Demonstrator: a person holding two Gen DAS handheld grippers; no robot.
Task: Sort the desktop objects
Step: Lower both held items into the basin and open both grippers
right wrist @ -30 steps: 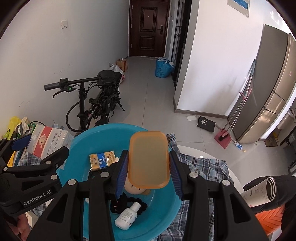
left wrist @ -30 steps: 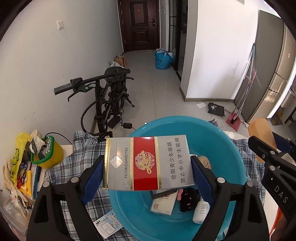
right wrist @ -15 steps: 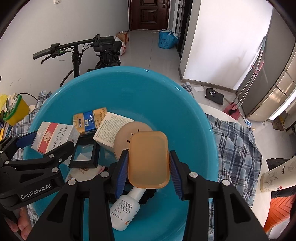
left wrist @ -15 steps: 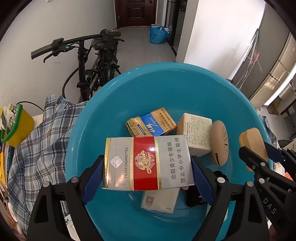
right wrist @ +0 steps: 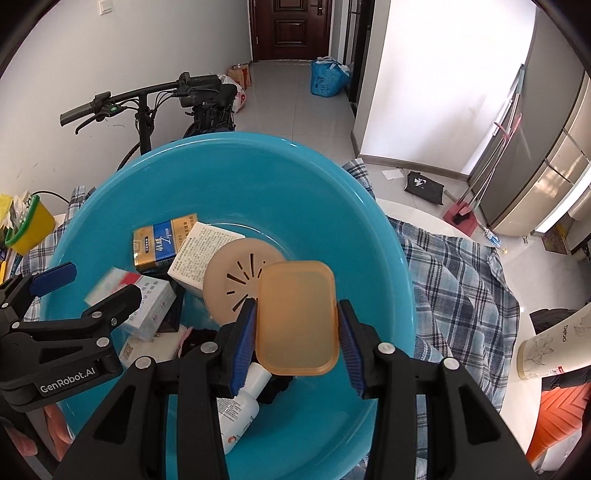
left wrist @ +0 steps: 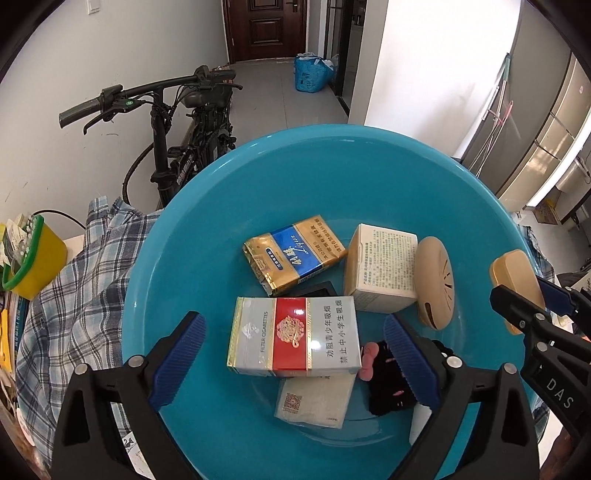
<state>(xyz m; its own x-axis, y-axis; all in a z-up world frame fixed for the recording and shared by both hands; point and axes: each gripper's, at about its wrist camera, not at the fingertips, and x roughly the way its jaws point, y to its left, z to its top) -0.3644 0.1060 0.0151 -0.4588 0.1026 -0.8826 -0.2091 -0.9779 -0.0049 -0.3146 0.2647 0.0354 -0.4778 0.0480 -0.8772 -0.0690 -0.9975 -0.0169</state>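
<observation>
Cigarette pack (left wrist: 294, 336): silver with a red band, lying flat in the blue basin (left wrist: 207, 206) atop other items.
My left gripper (left wrist: 293, 363): spread wide, pads clear of the pack's ends.
My right gripper (right wrist: 297, 338): clenched on the orange lid (right wrist: 297, 317), above the basin.
Right view only: white bottle (right wrist: 240, 400) beneath the lid; paper cup (right wrist: 550, 345) on the right.
Left view only: small packet (left wrist: 314, 398) under the pack.
Surface: plaid cloth (right wrist: 454, 273).
Room: bicycle (left wrist: 184, 122), dark door (left wrist: 266, 29).
</observation>
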